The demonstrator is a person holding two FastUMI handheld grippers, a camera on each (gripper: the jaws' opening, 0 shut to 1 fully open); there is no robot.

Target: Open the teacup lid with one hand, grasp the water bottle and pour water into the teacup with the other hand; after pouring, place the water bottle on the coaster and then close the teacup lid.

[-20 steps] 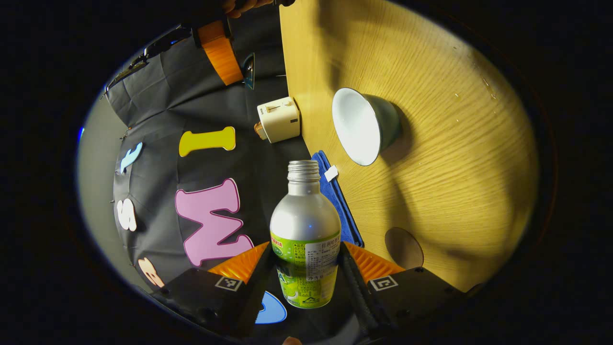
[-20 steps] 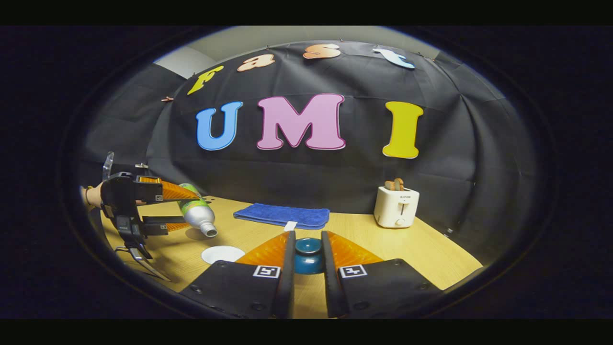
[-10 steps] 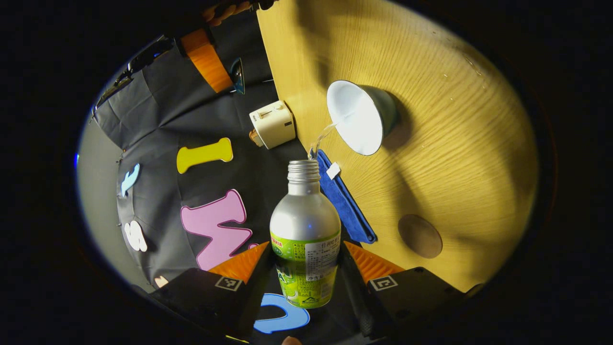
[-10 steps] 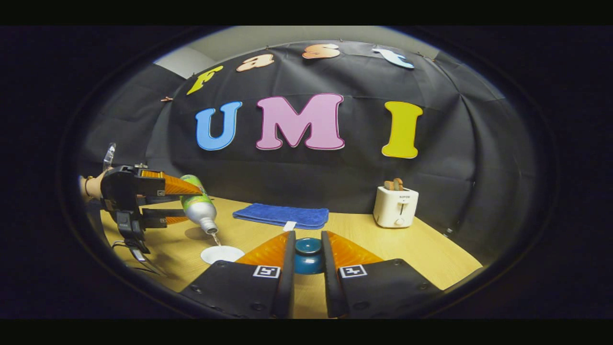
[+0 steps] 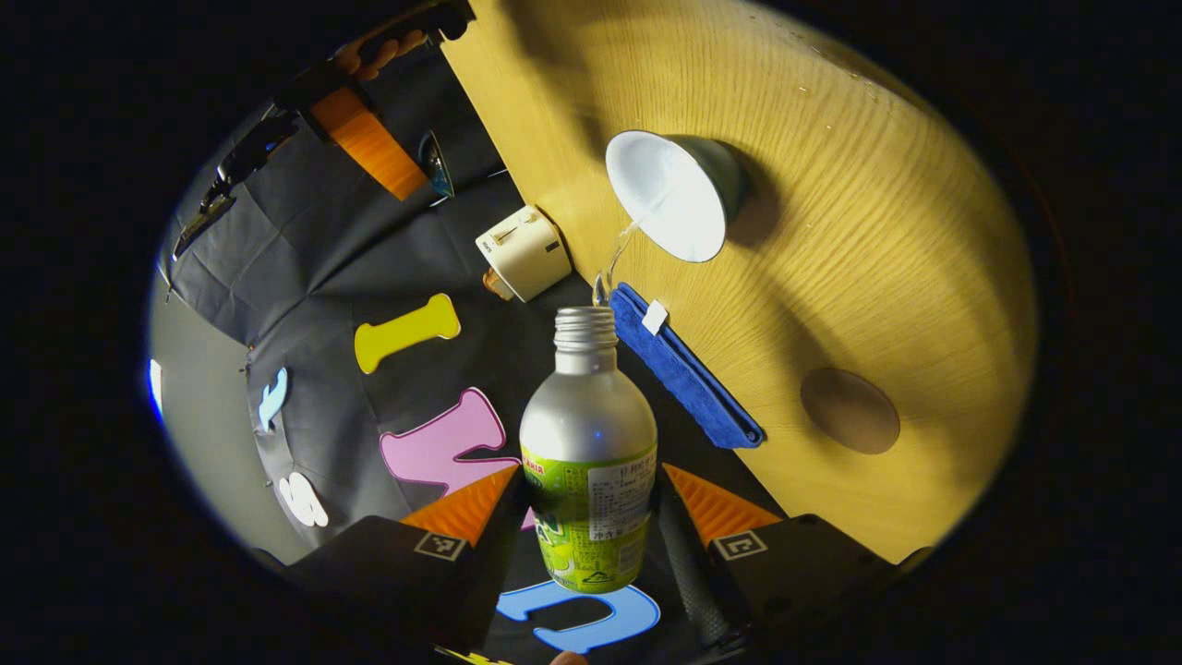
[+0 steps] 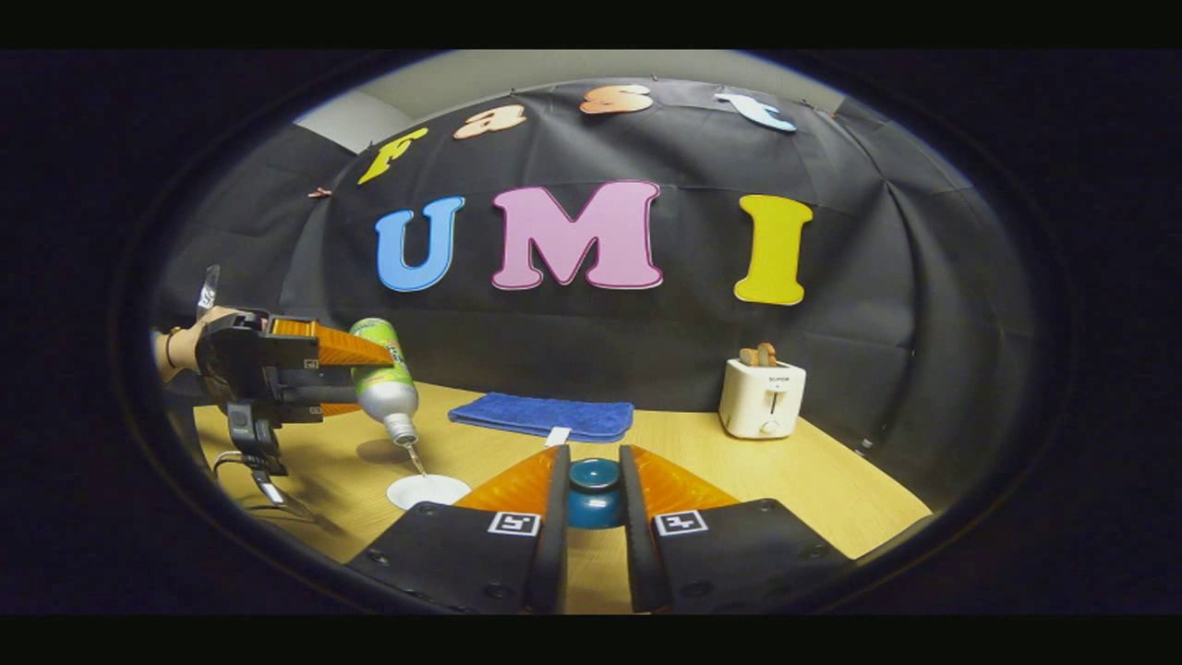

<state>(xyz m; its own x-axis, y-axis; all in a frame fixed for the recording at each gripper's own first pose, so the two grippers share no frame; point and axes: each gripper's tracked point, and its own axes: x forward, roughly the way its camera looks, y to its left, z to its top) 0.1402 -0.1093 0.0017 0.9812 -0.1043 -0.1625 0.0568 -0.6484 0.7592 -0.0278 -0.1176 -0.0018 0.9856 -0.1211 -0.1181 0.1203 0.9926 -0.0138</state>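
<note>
My left gripper [image 5: 591, 517] is shut on a silver water bottle [image 5: 588, 434] with a green label, uncapped and tipped mouth-down. A thin stream of water runs from its mouth into the white-lined teacup [image 5: 667, 194] on the wooden table [image 5: 868, 240]. My right gripper [image 6: 592, 494] is shut on the knob of the dark blue teacup lid [image 6: 594, 491], held above the table. In the right gripper view the left gripper [image 6: 355, 374] holds the tilted bottle [image 6: 383, 379] over the teacup [image 6: 428, 489] at lower left. A round brown coaster [image 5: 850, 410] lies on the table.
A folded blue cloth [image 6: 543, 416] lies along the table's back edge. A white toaster [image 6: 763, 397] with bread stands at the back right. A cable [image 6: 268, 485] hangs beneath the left gripper. A hand [image 6: 177, 349] holds the left gripper at the far left.
The bottle has tipped further and risen a little, and water now streams into the teacup. The right gripper with the lid has stayed still.
</note>
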